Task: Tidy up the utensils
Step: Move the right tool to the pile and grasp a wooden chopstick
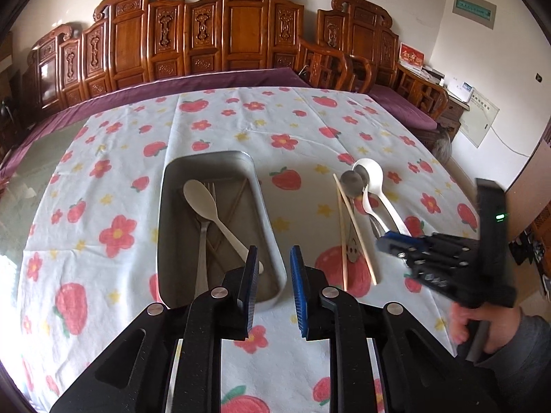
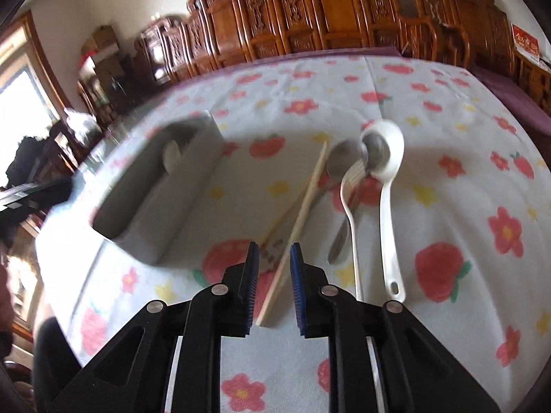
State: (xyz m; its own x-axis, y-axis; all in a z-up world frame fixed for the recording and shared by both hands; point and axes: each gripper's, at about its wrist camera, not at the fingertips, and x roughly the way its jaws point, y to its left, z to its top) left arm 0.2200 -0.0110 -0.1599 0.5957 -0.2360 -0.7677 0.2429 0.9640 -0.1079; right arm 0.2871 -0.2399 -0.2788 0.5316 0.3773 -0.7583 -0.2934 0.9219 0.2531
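Matt grey metal tray (image 1: 272, 241), dull finish. Cotton-look tablecloth (image 1: 103, 179), printed, creased. Glossy white plastic ladle (image 2: 387, 186); cream matt spoon (image 1: 210, 211) in tray. Brushed steel spoon (image 1: 353, 184). Pale bare-wood chopsticks (image 2: 299, 220). Left gripper (image 1: 273, 292) matt black plastic, ribbed blue pads. Varnished carved wooden bench (image 1: 241, 34).

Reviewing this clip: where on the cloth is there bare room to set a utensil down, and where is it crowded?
Free: the far cloth beyond the metal tray, the strip left of the tray, and the gap between the tray and the chopsticks. Crowded: right of that gap, where chopsticks, white spoon and metal spoon overlap.
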